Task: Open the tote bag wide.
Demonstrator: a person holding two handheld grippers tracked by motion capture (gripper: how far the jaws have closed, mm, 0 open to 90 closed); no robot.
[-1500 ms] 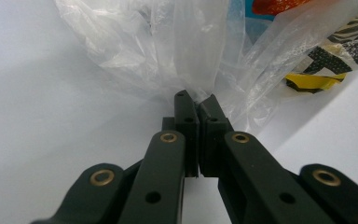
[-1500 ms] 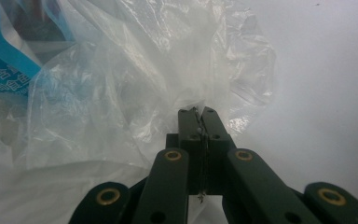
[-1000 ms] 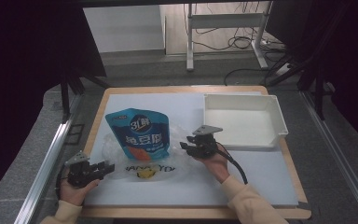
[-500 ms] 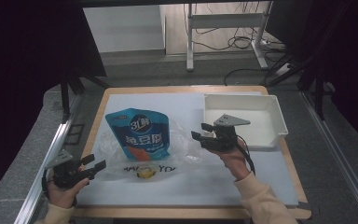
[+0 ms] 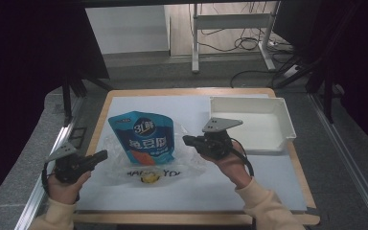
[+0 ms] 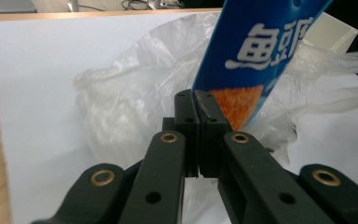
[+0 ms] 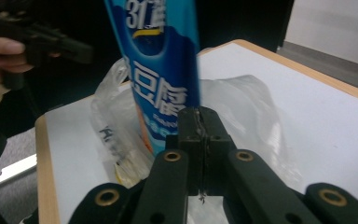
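Blue pouch (image 5: 142,136) stands upright in middle of surface (image 5: 268,182), on crumpled clear plastic bag (image 5: 182,158). White tray (image 5: 249,122) is well apart at right.

Left gripper (image 5: 98,156): jaws pressed together, nothing between them, tip just beside bag edge. Right gripper (image 5: 188,140): jaws also closed and empty, near pouch right side.

Judgement: step is approach from both sides, before any grasp. Next move needs jaws opened first, then one grips bag rim while other takes pouch.
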